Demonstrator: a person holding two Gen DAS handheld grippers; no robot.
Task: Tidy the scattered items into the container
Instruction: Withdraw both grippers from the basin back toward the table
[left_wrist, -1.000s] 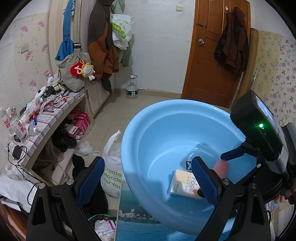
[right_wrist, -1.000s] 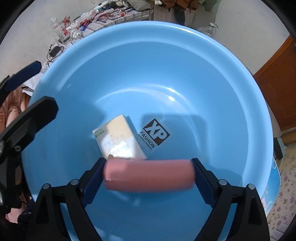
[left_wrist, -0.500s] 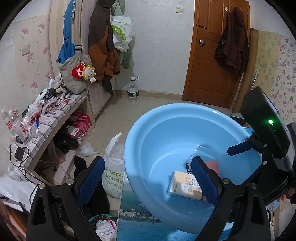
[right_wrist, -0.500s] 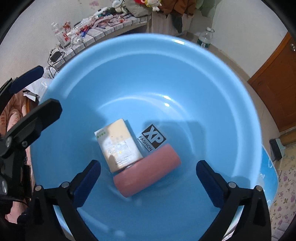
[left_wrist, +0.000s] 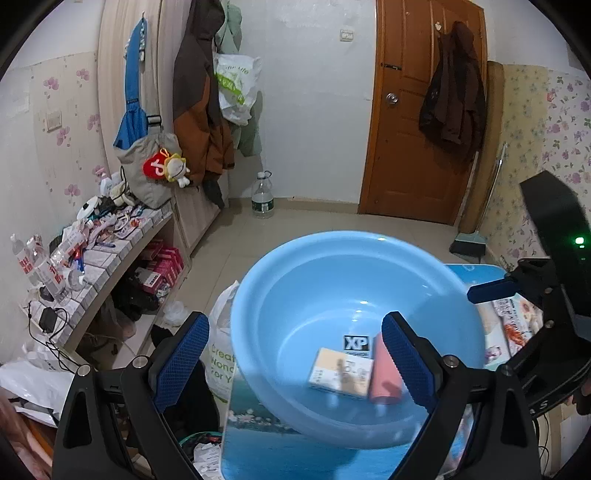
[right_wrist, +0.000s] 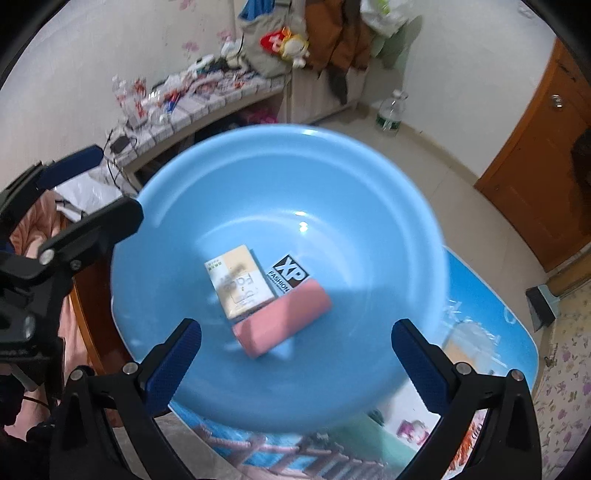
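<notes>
A blue basin (right_wrist: 277, 177) sits on a tabletop (right_wrist: 491, 314) covered with a printed seaside scene. Inside the basin, near the middle of its floor, lie a cream-and-white box (right_wrist: 240, 286) and a pink cylinder (right_wrist: 282, 317); the cylinder rests on its side, touching the box's lower edge and slanting up to the right in the right wrist view. A black-and-white XP sticker (right_wrist: 290, 275) on the basin floor shows just beside the box and partly under the cylinder's upper end. The right gripper (right_wrist: 295, 363) hangs above the near side of the basin with its blue-padded fingers (right_wrist: 173, 363) spread wide and nothing between them. The left gripper (left_wrist: 295, 362) is likewise wide open and empty, its fingers (left_wrist: 181, 360) framing the basin's near left side; in its view the box (left_wrist: 341, 373) and the cylinder (left_wrist: 384, 374) lie side by side below the sticker (left_wrist: 356, 343), the cylinder partly hidden behind the right-hand pad. The right gripper's dark body with a lit green light (left_wrist: 578, 240) stands at the right edge of that view. On the tabletop to the right of the basin lie a few printed packets (left_wrist: 515, 321), too blurred to identify. Beyond the basin (left_wrist: 343, 280) a cluttered shelf (left_wrist: 99, 240), hanging coats (left_wrist: 201, 96), a water bottle (left_wrist: 263, 197) on the floor and a brown door (left_wrist: 413, 122) fill the room.
</notes>
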